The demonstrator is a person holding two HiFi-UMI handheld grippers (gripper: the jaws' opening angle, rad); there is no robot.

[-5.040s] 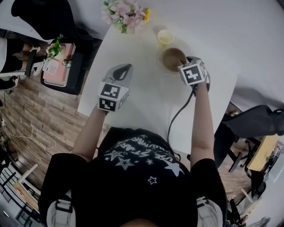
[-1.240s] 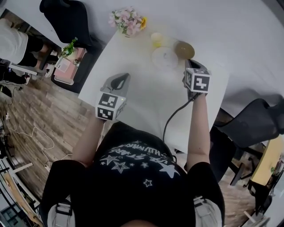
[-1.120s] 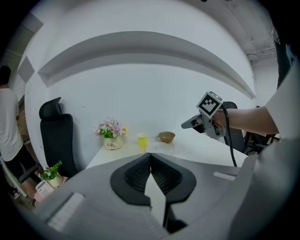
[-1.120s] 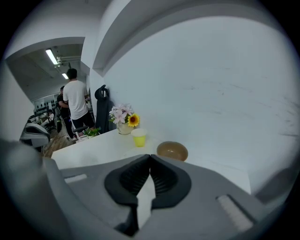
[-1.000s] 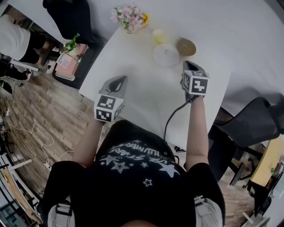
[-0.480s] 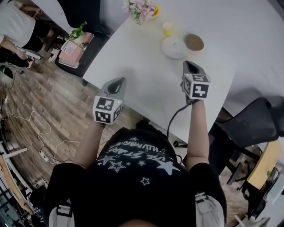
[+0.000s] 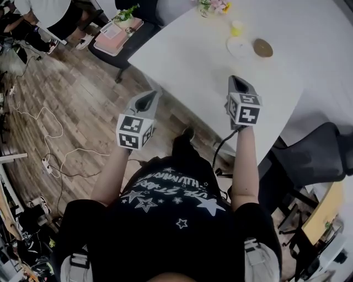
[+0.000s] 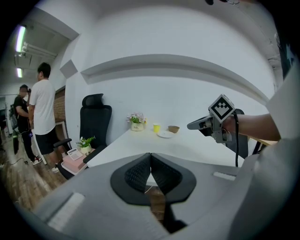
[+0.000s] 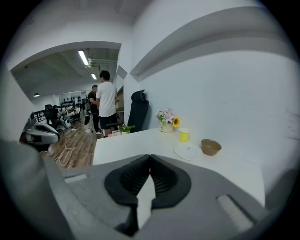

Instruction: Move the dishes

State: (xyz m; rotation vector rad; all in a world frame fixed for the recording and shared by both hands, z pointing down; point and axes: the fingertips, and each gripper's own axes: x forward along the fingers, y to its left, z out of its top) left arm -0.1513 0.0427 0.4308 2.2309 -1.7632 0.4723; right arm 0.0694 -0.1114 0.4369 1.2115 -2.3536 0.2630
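Three dishes stand at the far end of the white table [image 7: 193,60]: a yellow cup [image 7: 236,27], a white plate [image 7: 240,48] and a brown bowl [image 7: 263,47] to the plate's right. The right gripper view shows the cup [image 9: 184,135], the plate [image 9: 188,151] and the bowl [image 9: 210,146] well ahead of the jaws. My left gripper [image 7: 148,95] hangs off the table over the wood floor, shut and empty [image 8: 150,155]. My right gripper [image 7: 236,80] is over the table's near edge, shut on nothing [image 9: 150,157].
A flower vase [image 7: 212,5] stands behind the cup. A black office chair [image 8: 95,119] and a pink box with a plant [image 7: 116,27] are at the table's left end. Cables [image 7: 49,160] lie on the floor. People stand at the left [image 8: 43,112]. A dark chair [image 7: 314,154] is to my right.
The bowl, which sat on the plate under my right gripper, now stands beside it. Both grippers have since drawn back from the dishes, the left one past the table edge.
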